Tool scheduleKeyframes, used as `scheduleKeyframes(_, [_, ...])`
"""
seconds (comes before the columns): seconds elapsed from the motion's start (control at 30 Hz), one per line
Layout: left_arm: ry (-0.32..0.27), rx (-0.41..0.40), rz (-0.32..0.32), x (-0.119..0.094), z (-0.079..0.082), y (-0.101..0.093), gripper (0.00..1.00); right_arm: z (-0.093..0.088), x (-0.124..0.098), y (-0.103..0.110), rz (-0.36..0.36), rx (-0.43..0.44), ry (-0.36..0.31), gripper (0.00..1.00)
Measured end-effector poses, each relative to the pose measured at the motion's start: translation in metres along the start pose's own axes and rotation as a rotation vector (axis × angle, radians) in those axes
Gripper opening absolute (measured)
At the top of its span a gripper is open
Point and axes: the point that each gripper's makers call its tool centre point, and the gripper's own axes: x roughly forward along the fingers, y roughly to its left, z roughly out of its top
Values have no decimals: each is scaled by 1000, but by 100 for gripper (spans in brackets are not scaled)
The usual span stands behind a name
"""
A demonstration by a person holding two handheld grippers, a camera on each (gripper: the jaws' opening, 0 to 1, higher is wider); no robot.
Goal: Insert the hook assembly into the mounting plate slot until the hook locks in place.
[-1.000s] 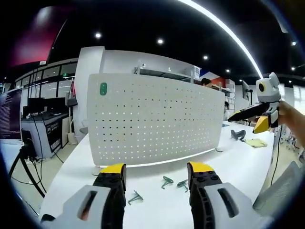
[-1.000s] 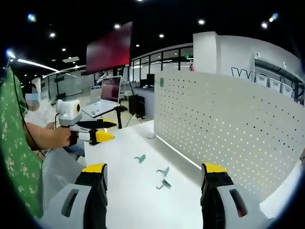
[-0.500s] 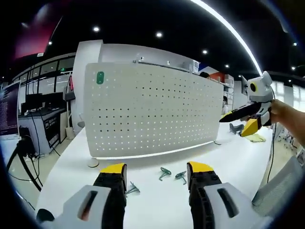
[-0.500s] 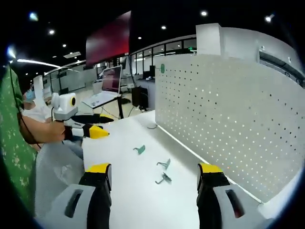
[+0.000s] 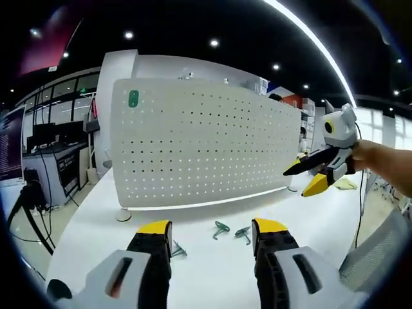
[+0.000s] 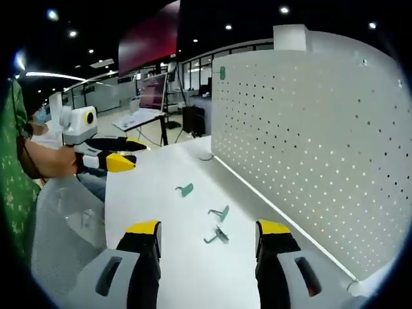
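Lying loose on the table (image 6: pixel 161 212), three small, stiff, light hooks (image 6: pixel 217 235) are best pinched by the shank, both tools (image 5: pixel 211 233) (image 6: pixel 207 233) being wide open and empty.

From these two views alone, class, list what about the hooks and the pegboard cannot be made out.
- Hooks' shape: the three green hooks are too small in the right gripper view.
- One hook in the left gripper view is partly hidden behind the left gripper.
- Pegboard: its far end is cut off by the right gripper view's edge.
- Which slot is meant: no marking visible.
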Motion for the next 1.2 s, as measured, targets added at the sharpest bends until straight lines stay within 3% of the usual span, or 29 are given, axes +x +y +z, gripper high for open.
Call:
scheduleKeyframes(0.33, [10, -5, 1, 0, -4, 2, 51, -27, 27, -7, 20, -36, 94, 44])
scheduleKeyframes(0.77, [35, -6, -15, 5, -10, -2, 51, -43, 56, -19, 26, -47, 143, 32])
scheduleKeyframes(1.2, [103, -13, -59, 10, -26, -12, 51, -65, 80, -23, 55, -73, 202, 24])
